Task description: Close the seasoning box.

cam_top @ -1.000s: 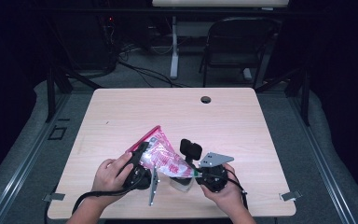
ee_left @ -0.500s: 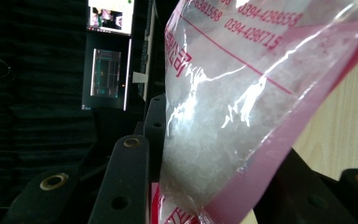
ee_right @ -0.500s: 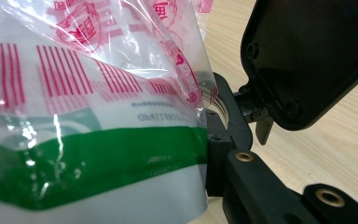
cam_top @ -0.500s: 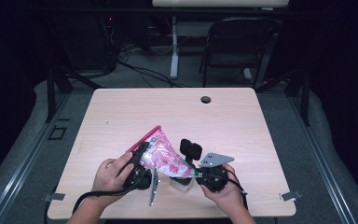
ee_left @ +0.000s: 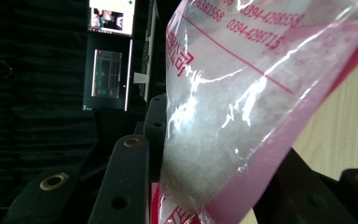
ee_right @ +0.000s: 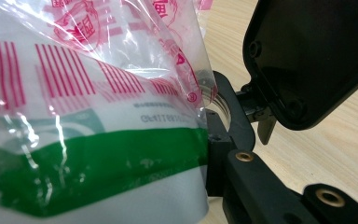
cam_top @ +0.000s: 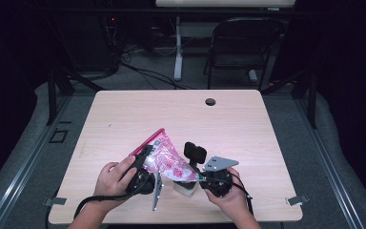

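Nothing has moved since the earlier frame: both your hands sit where they were, low at the near edge of the table (cam_top: 248, 119). Your left gripper (cam_top: 143, 164) is clenched on the pink-edged clear plastic bag (cam_top: 164, 157); in the left gripper view the bag (ee_left: 242, 116) is pinched between its black jaws, with the pink strip running down to the right jaw. Your right gripper (cam_top: 198, 179) is clenched on a white container with a green band (cam_top: 186, 187), just right of the left gripper and partly inside the bag's near end. In the right gripper view the container (ee_right: 88, 172) lies behind the bag's printed film (ee_right: 121, 56), pressed against the jaw. The bag slants from near centre up toward the far left.
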Available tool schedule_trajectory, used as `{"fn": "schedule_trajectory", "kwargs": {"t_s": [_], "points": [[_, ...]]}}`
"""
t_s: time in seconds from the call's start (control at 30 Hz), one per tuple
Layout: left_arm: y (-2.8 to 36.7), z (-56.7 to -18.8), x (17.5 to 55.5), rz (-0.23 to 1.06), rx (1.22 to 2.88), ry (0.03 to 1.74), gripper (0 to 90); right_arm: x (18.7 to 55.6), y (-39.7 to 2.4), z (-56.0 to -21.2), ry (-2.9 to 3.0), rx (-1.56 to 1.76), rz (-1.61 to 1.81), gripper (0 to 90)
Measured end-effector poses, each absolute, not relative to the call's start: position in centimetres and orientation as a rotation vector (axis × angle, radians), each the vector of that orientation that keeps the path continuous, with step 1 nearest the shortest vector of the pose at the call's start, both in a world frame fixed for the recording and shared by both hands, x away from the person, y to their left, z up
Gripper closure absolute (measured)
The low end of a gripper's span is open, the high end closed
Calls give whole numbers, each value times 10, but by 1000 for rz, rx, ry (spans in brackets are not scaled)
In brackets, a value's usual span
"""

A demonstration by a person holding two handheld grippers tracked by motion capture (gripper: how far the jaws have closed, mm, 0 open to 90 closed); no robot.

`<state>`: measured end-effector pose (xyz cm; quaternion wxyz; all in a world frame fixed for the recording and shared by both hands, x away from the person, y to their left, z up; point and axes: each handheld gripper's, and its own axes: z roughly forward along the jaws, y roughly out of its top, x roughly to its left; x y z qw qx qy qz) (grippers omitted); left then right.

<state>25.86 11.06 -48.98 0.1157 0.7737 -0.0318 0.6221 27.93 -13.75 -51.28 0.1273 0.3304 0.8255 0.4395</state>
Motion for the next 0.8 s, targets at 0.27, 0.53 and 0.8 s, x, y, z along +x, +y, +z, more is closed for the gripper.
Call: {"fn": "schedule_trajectory", "kwargs": {"t_s": [0.27,0.53,0.8], "points": [[111,-490,258,1822,2266,-96,686,279,-137,-513,2405,961,1272,888],[111,-489,258,1820,2267,-90,686,279,-137,-513,2406,958,1275,888],[111,-488,257,1830,2258,-100,686,279,-137,-513,2405,960,1274,888]]}}
